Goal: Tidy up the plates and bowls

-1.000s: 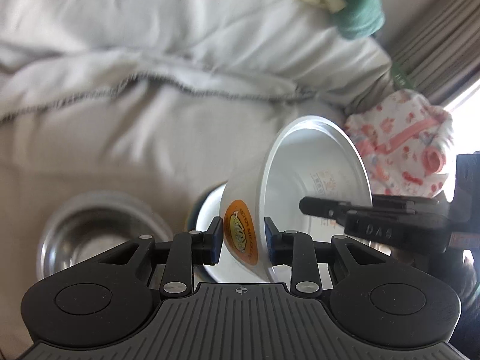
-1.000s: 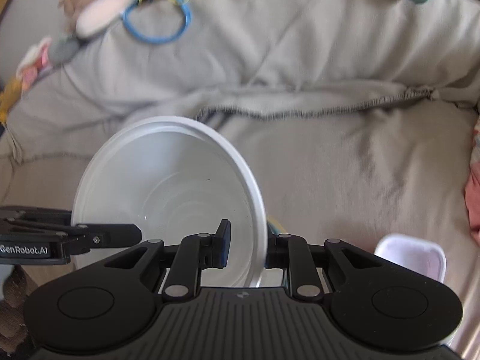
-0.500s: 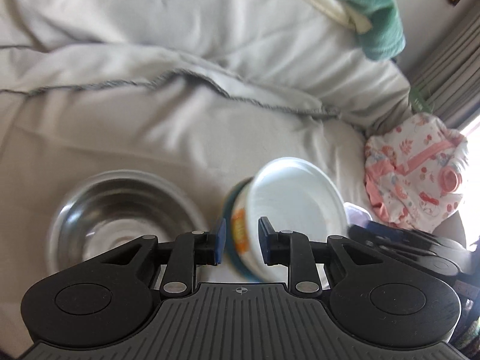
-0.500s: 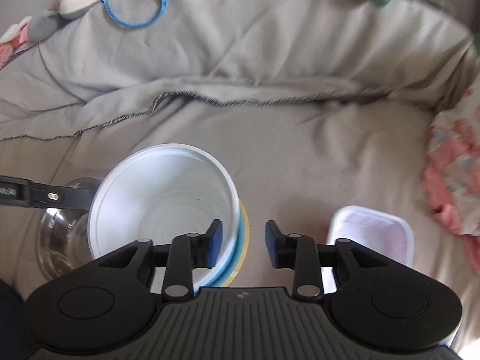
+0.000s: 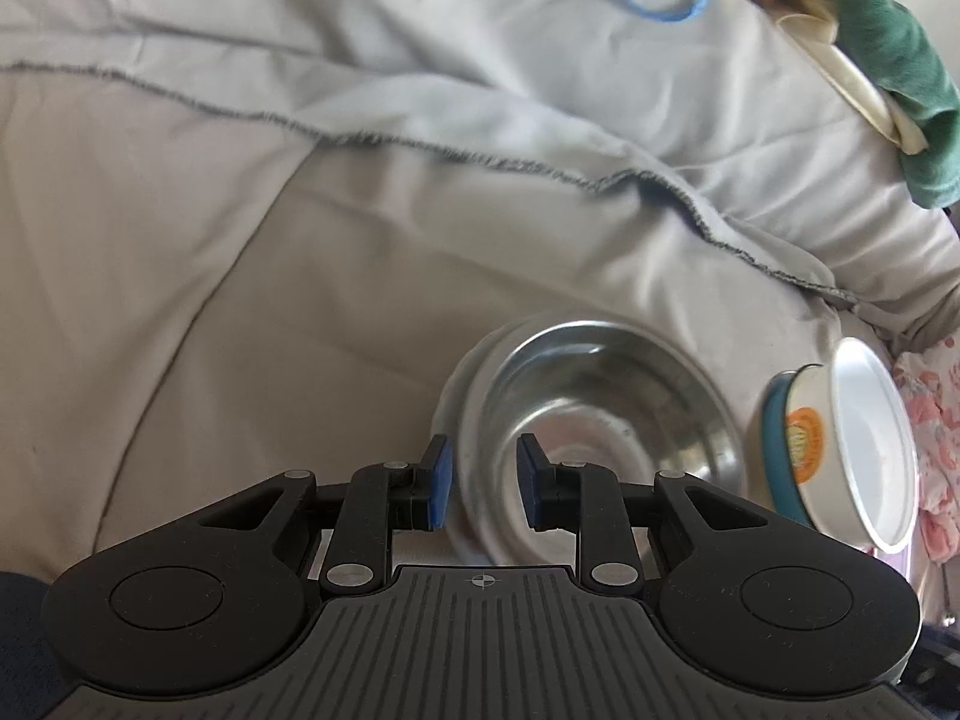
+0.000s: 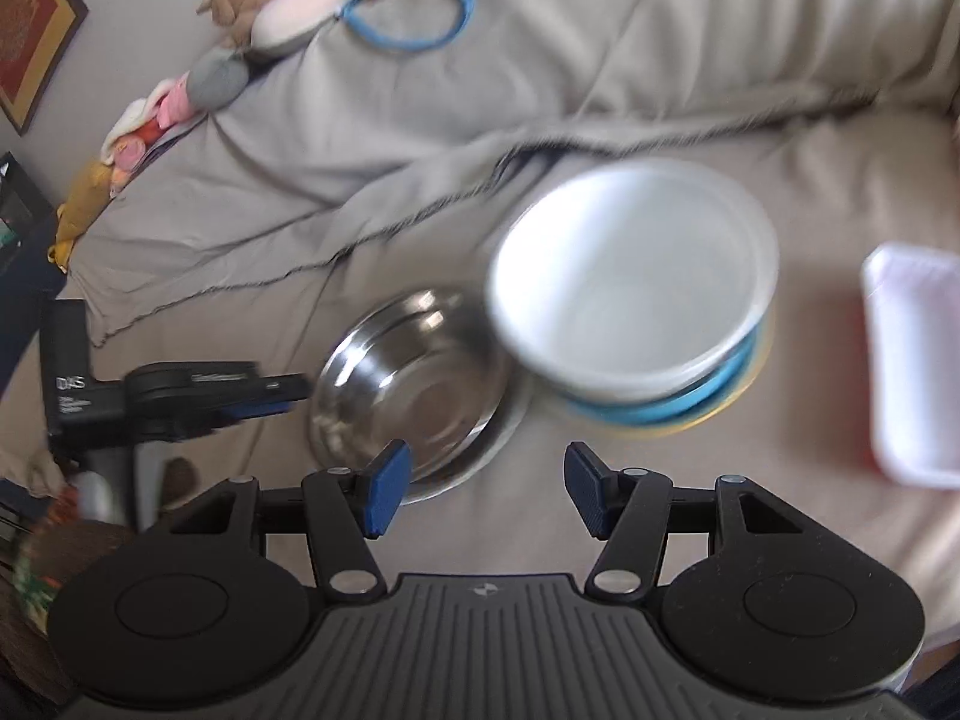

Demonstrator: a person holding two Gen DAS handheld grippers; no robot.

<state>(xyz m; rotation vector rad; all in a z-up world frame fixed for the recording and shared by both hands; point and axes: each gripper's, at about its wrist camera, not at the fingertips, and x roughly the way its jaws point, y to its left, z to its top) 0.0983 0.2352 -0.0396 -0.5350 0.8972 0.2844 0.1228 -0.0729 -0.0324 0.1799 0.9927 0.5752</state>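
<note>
Left wrist view puts the empty, parted left gripper [image 5: 478, 489] at the steel bowl [image 5: 594, 420] on the bed, beside the stacked white bowl [image 6: 630, 276], so gripping its near rim looks next, while the right gripper [image 6: 483, 495] hangs wide apart.

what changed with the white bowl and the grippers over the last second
The white bowl, held tilted by both grippers a second ago, has been set down into the blue bowl and let go. The right gripper opened wide and backed away; the left gripper released and swung over to the rim of the steel bowl, jaws apart around it. The steel bowl and white tray stayed where they were on the beige blanket.
</note>
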